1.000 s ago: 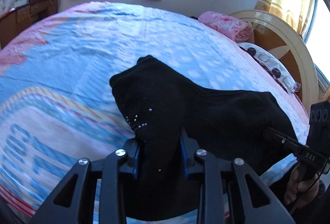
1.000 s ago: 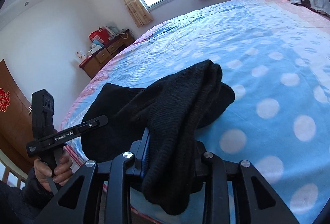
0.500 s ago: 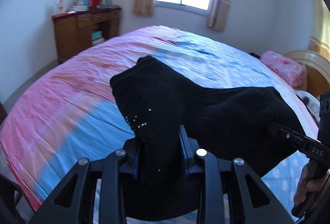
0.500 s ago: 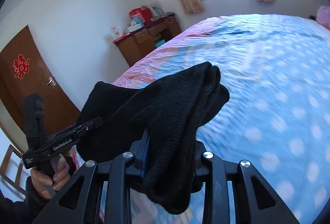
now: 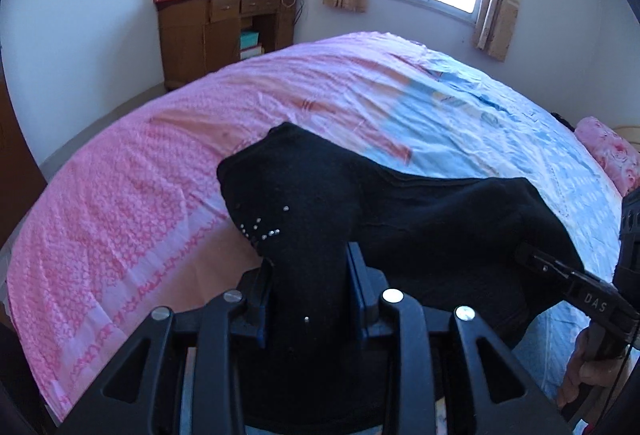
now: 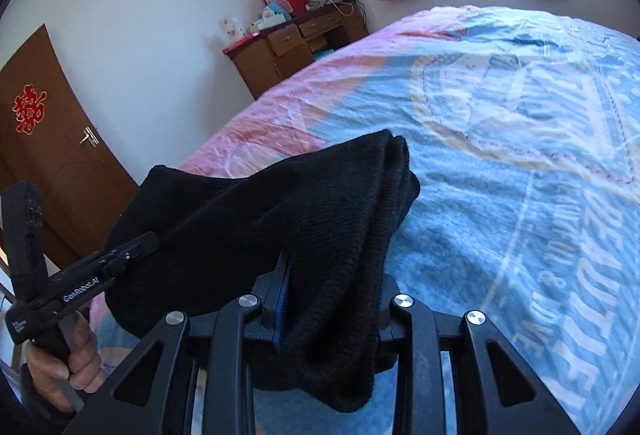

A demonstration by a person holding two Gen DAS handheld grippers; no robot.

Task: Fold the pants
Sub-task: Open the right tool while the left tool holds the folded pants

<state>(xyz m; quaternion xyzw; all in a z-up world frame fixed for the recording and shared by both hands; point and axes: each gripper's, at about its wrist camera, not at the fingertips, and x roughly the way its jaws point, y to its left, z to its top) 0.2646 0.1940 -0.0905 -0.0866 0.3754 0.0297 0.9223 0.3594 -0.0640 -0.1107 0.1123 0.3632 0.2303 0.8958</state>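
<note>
Black knit pants (image 5: 320,203) with small silver studs hang bunched above the bed, stretched between my two grippers. My left gripper (image 5: 310,267) has a fold of the cloth between its pads; its jaws are opening slightly while the cloth still fills the gap. In the right wrist view the pants (image 6: 304,211) drape over my right gripper (image 6: 332,275), which is shut on a thick folded bundle. Each view shows the other gripper clamped at the far end: the right gripper (image 5: 560,271) and the left gripper (image 6: 148,239), each held by a hand.
The bed (image 5: 140,195) with its pink and blue cover (image 6: 520,155) lies under the pants. A wooden dresser (image 5: 224,31) with boxes on top stands by the wall, a brown door (image 6: 52,139) to its left. A pink pillow (image 5: 612,155) lies at the right.
Both grippers have swung across the bed with the pants still held; the headboard and pillows slid out of view and the dresser, door and pink end of the cover came in.
</note>
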